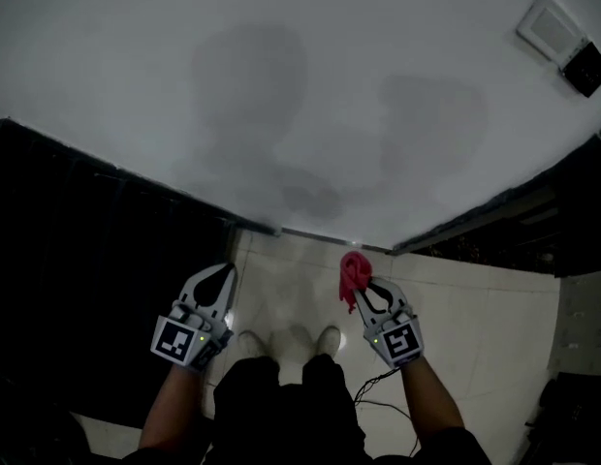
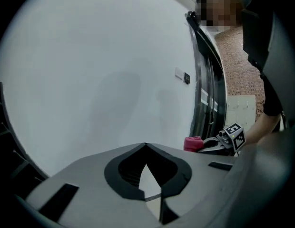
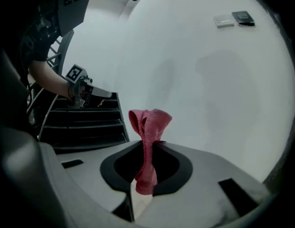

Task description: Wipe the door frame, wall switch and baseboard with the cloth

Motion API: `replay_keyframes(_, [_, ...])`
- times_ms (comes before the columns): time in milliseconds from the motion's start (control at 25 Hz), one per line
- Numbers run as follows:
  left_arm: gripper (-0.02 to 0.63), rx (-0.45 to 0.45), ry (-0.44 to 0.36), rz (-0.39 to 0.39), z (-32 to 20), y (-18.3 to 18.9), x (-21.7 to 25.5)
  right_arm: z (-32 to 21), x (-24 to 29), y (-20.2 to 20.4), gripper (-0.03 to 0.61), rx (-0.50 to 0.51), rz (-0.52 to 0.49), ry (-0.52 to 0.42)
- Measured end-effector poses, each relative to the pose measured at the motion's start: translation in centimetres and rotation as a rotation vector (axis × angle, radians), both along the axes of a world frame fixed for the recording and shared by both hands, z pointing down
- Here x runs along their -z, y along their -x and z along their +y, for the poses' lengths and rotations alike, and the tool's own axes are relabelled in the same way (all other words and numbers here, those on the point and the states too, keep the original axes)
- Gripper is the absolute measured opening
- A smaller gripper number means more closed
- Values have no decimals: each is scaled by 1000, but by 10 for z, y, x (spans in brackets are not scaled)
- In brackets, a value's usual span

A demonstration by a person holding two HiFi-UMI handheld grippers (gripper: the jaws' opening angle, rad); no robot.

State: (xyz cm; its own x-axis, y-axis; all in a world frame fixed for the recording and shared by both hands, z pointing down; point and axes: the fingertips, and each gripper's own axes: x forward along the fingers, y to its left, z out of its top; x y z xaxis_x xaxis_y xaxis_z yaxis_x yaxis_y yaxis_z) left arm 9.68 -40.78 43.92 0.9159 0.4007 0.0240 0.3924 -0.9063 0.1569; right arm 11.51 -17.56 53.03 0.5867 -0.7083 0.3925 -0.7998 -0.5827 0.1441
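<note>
A red cloth (image 1: 353, 274) stands up bunched from my right gripper (image 1: 363, 287), which is shut on it just in front of the white wall; in the right gripper view the cloth (image 3: 150, 127) rises between the jaws of the right gripper (image 3: 152, 144). My left gripper (image 1: 226, 269) is held level with it to the left, shut with nothing in it, its tips meeting in the left gripper view (image 2: 146, 145). The wall switch (image 1: 550, 25) sits high at the right. The baseboard (image 1: 320, 232) runs along the wall's foot. A dark door frame (image 2: 207, 80) stands right of the wall.
A small dark box (image 1: 585, 68) is fixed beside the switch. A dark slatted structure (image 3: 85, 122) fills the left side. The person's shoes (image 1: 291, 342) stand on pale floor tiles (image 1: 475, 318), with a thin cable (image 1: 378, 395) near the right arm.
</note>
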Motion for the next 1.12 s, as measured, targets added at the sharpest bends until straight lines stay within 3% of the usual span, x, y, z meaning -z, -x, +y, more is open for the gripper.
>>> replay_keyframes(200, [-9, -98, -38, -31, 36, -31, -86, 21, -84, -37, 46, 44, -3, 94])
replay_keyframes(440, [-9, -155, -92, -6, 56, -62, -246, 5, -254, -88, 45, 178, 38, 207])
replay_keyframes(560, [-9, -132, -132, 10, 44, -83, -332, -19, -344, -115, 44, 203, 41, 191])
replay_keyframes(720, [-9, -115, -94, 100, 36, -110, -409, -48, -442, -144, 44, 236, 68, 159])
replay_keyframes(840, [-9, -110, -82, 127, 36, -115, -449, -68, -491, -153, 44, 274, 118, 171])
replay_keyframes(960, [-9, -77, 20, 54, 24, -115, -463, -90, -522, -156, 44, 287, 108, 222])
replay_keyframes(1000, [-9, -66, 34, 62, 19, -112, -460, -97, -531, -158, 44, 276, 87, 237])
replay_keyframes(1120, [-9, -81, -31, 76, 19, -95, -475, -118, -556, -161, 44, 265, 20, 286])
